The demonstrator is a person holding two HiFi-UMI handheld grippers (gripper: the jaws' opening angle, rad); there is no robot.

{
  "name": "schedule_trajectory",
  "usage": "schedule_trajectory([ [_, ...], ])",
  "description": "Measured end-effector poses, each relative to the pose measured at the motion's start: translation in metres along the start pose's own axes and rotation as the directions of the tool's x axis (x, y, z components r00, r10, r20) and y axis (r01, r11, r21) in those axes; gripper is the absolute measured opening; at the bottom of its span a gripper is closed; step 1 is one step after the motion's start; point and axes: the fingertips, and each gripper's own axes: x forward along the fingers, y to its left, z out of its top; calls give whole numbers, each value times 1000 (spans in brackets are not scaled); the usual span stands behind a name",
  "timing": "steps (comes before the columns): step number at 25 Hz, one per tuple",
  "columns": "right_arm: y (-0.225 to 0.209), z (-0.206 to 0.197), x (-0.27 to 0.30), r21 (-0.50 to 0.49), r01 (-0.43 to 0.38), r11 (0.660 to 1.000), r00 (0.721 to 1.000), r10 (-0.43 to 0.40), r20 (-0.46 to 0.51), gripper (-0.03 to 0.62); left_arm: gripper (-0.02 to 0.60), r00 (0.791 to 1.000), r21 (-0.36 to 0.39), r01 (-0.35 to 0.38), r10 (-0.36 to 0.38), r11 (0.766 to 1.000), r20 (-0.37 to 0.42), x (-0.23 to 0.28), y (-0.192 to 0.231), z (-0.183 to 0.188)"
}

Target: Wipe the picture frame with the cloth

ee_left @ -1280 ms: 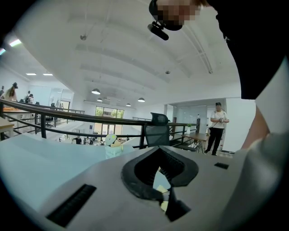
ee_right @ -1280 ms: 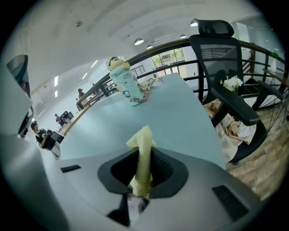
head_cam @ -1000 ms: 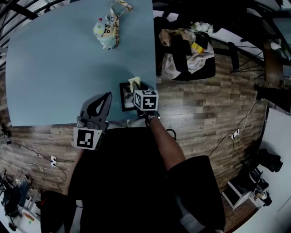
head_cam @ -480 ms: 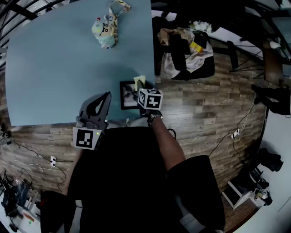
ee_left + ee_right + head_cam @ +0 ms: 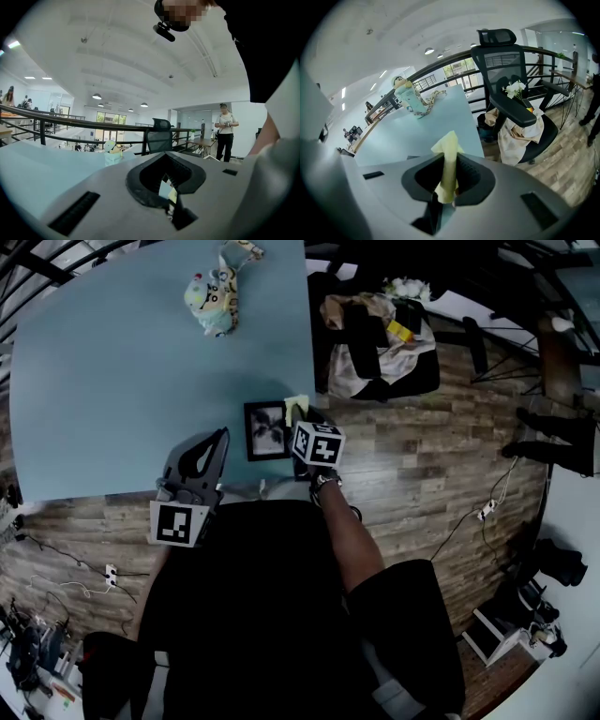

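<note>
Right gripper (image 5: 448, 183) clenched on yellow cloth (image 5: 449, 157); cloth tuft sticks out past jaws. Left gripper (image 5: 165, 185) closed, nothing between jaws, idle at near table edge, well apart from the work.

Picture frame (image 5: 267, 430) lies flat on blue table (image 5: 112, 381), near its right front corner. Cloth sits at frame's upper right corner; contact not discernible.

Judgement: cloth pickup done, wiping stage in hand. How much of frame is already wiped cannot be told. Left: strokes across glass and border.
</note>
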Motion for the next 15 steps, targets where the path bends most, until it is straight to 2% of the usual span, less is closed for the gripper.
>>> schedule_trajectory([
  [6,26,-6,-3,-32,-50,998,999,50,-4,58,-3,1000,5,-2,2,1000,0,-8,-1,0],
  [15,75,-23,3,-118,-130,985,991,124,-53,58,-3,999,-3,-54,54,999,0,-34,6,-3],
])
